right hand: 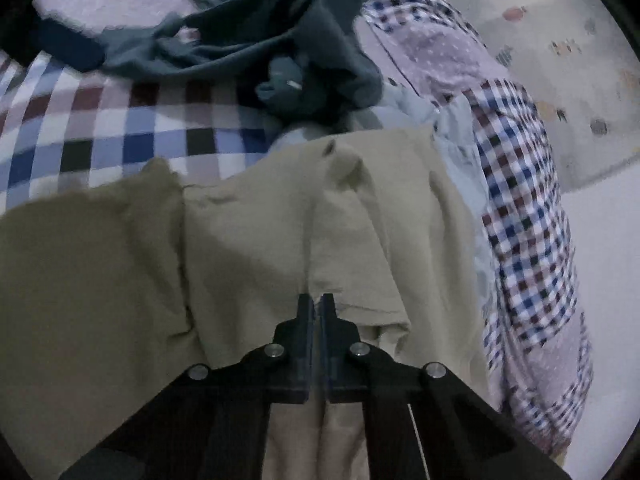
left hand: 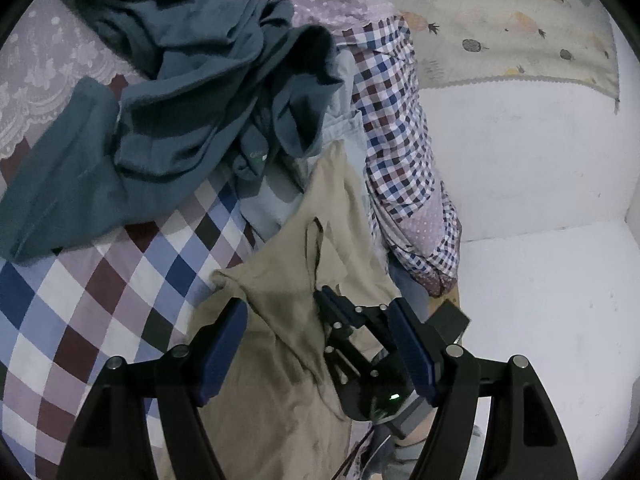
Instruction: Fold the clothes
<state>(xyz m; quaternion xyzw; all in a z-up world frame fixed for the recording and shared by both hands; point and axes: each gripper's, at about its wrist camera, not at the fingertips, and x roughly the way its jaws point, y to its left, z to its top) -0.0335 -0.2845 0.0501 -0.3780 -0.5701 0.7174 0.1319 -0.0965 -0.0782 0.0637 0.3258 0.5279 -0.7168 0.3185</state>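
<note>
A beige garment [left hand: 280,280] hangs over the bed's edge, and its top lies on the checked bedspread [left hand: 100,300]. In the right wrist view my right gripper [right hand: 318,304] is shut on a fold of the beige garment [right hand: 260,240]. The left wrist view shows that right gripper [left hand: 326,300] pinching the cloth's right edge. My left gripper [left hand: 320,344] is open, its blue-padded fingers [left hand: 224,344] spread either side of the beige cloth, gripping nothing. A crumpled teal garment [left hand: 180,92] lies further up the bed. A light blue garment [left hand: 348,132] lies partly under both.
The checked bedspread [right hand: 520,220] drapes down the bed's side at the right. Beyond it are white floor [left hand: 540,280] and a pale play mat [left hand: 520,32] with fruit prints. A dark blue item [right hand: 68,46] lies at the bed's far left.
</note>
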